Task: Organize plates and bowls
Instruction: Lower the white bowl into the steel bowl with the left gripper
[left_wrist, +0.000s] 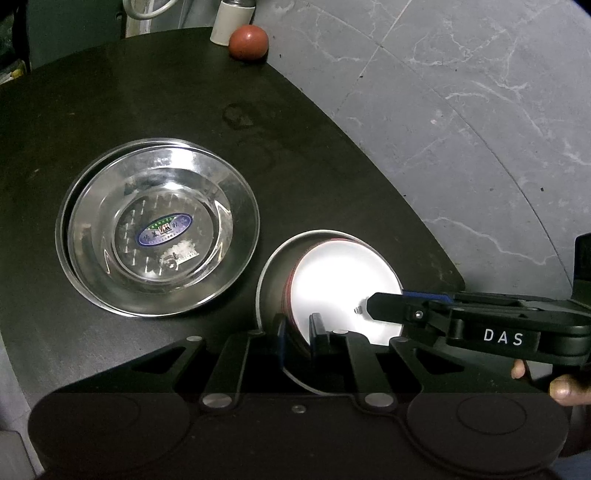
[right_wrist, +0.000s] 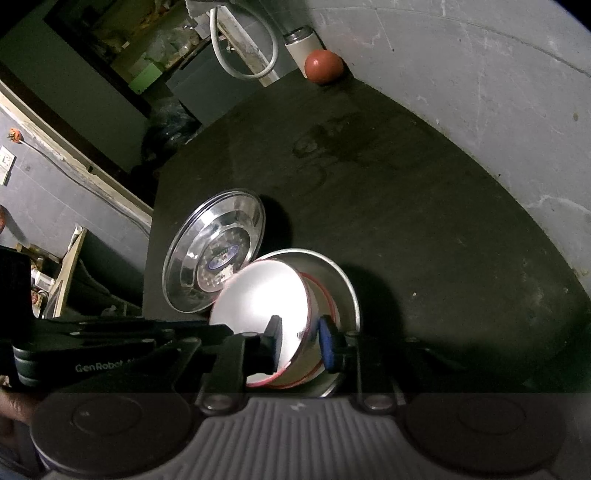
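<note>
Left wrist view: left tongs (left_wrist: 298, 334) closed down to a narrow gap on the near wall of the nested bowls; blue-padded finger outside, black finger inside. The white bowl (left_wrist: 340, 291) with red rim bands sits tipped inside a larger steel bowl (left_wrist: 271, 280), its open face turned up and toward the right. Whether the grip takes both rims or only one, cannot tell.

Right tongs (left_wrist: 364, 308) enter from the right, tip over the white bowl's far-right rim. Right wrist view: right tongs (right_wrist: 301, 341) set narrow across that bowl's wall, black finger inside, blue pad outside, both touching. A hand (left_wrist: 565, 387) shows at the right grip.

Surface: dark counter (left_wrist: 332, 166), matte, with faint ring stains near the middle. Just beside the bowls, to the left, a stack of steel plates (left_wrist: 157, 229) lies flat, top one shifted slightly off the lower, an oval blue label at its centre.

Far end: a red ball (left_wrist: 248, 41) rests at the counter's edge, touching a white cylinder (left_wrist: 231, 20). Grey marbled floor (left_wrist: 461, 110) beyond.
</note>
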